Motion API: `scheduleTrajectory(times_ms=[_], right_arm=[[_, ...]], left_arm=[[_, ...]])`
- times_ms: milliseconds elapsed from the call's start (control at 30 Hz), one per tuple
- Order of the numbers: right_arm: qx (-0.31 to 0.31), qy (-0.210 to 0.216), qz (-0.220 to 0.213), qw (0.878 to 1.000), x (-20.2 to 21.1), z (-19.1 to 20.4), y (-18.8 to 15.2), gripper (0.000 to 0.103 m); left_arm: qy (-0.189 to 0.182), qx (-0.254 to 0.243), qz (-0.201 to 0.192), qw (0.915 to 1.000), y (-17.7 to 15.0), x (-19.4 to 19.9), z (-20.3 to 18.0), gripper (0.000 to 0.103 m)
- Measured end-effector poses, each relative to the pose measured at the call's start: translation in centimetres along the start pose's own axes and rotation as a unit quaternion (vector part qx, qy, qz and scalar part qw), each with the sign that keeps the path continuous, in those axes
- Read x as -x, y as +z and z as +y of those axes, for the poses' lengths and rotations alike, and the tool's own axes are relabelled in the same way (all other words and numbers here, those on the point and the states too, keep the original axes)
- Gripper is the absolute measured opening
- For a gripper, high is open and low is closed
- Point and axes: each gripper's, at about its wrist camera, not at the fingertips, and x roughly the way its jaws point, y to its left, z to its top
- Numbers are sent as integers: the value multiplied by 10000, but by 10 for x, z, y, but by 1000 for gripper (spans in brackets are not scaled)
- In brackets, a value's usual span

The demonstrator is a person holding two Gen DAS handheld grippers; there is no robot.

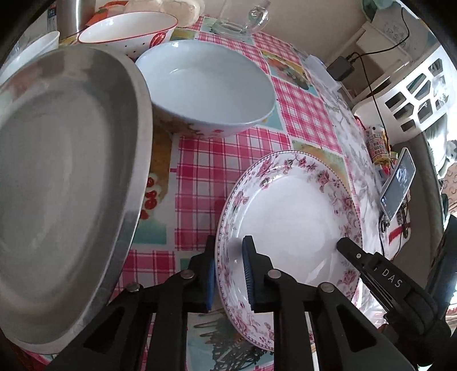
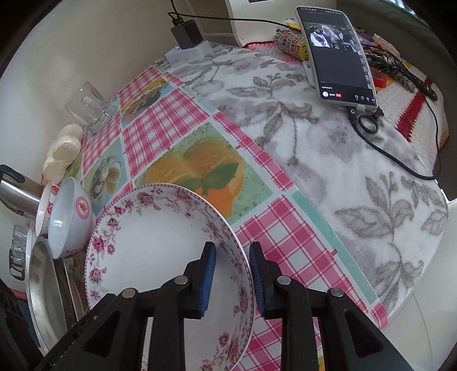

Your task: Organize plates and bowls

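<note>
- At the far left of the left wrist view a metal pan (image 1: pixel 65 182) stands tilted, its hollow facing the camera, and it fills that side of the picture.
- Behind its upper edge sits a red-rimmed bowl (image 1: pixel 128 31) with small holes in its wall; just right of that stands a plain white bowl (image 1: pixel 211 85), upright on the checked tablecloth (image 1: pixel 200 171).
- Far beyond the bowls a clear glass (image 1: pixel 242 20) lies near the wall.
- Nearer, right of the pan and apart from it, is the floral plate (image 1: pixel 291 211), tilted on the cloth.
- The left gripper (image 1: pixel 230 274) is closed narrow on the plate's left rim: one blue pad is outside the rim, the other inside on the white face.
- The right gripper (image 1: pixel 371 265) reaches in at the plate's right rim in this view; its grip shows better from its own camera.
- In the right wrist view the right gripper (image 2: pixel 232 279) straddles the plate's (image 2: pixel 160 237) right rim, narrow, with one pad inside and one outside. Whether both pads press on the rim I cannot tell.
- Right of the plate the cloth gives way to a grey-leaf fabric (image 2: pixel 328 159).
- At the far right a phone (image 2: pixel 337 54) leans upright with its screen lit and a cable plugged into it.
</note>
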Motion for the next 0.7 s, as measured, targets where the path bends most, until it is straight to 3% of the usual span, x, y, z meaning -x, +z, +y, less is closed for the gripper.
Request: scheduleTrajectory(times_ms=[167, 400, 700], right_arm=[[-13, 61, -25, 10000, 1, -2, -2, 25], [-118, 70, -26, 9999, 7, -10, -3, 22], [132, -11, -269, 9995, 25, -6, -6, 18]], left_arm=[[-63, -91, 65, 9999, -1, 0, 0, 17], [-449, -122, 250, 9986, -1, 0, 3, 17], [-510, -314, 85, 9982, 3, 11, -3, 17]])
